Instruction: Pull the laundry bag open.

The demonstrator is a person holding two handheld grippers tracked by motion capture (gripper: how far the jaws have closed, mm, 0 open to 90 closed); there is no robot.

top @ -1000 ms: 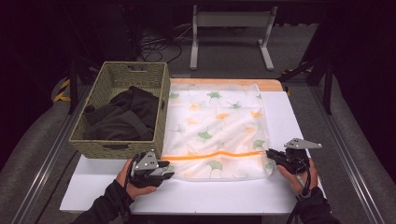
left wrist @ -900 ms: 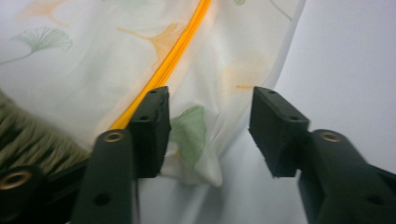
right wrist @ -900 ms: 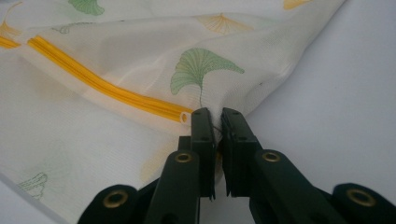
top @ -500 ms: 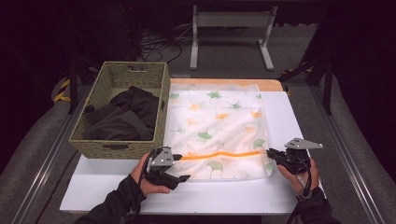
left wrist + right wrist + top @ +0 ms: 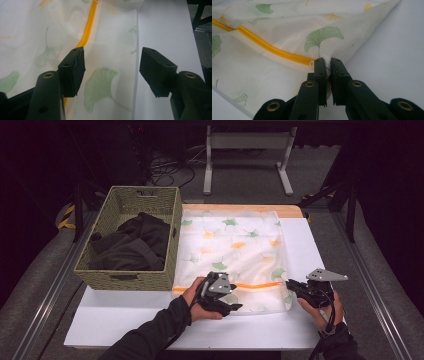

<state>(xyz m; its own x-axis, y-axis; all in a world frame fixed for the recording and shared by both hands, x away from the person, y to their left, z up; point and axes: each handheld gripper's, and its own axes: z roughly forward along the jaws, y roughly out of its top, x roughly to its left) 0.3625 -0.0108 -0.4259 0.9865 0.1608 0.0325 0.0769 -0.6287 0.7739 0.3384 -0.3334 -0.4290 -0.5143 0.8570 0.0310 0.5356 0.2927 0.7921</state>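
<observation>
right tongs (image 5: 327, 65) clamped on mesh laundry bag (image 5: 235, 250) edge by zipper end | left tongs (image 5: 111, 72) apart over bag, just been closing, nothing gripped

My white mesh cloth bag printed with green and orange leaves (image 5: 235, 250) looks finely woven, thin and matt, with a smooth orange zipper band (image 5: 274, 51) across it. My black gripper jaws look like matt plastic with brass-coloured rivets. The white tabletop (image 5: 310, 320) is smooth and faintly glossy. At its left edge, the olive woven basket (image 5: 125, 277) looks coarse, holding soft dark cloth (image 5: 132, 245).
</observation>
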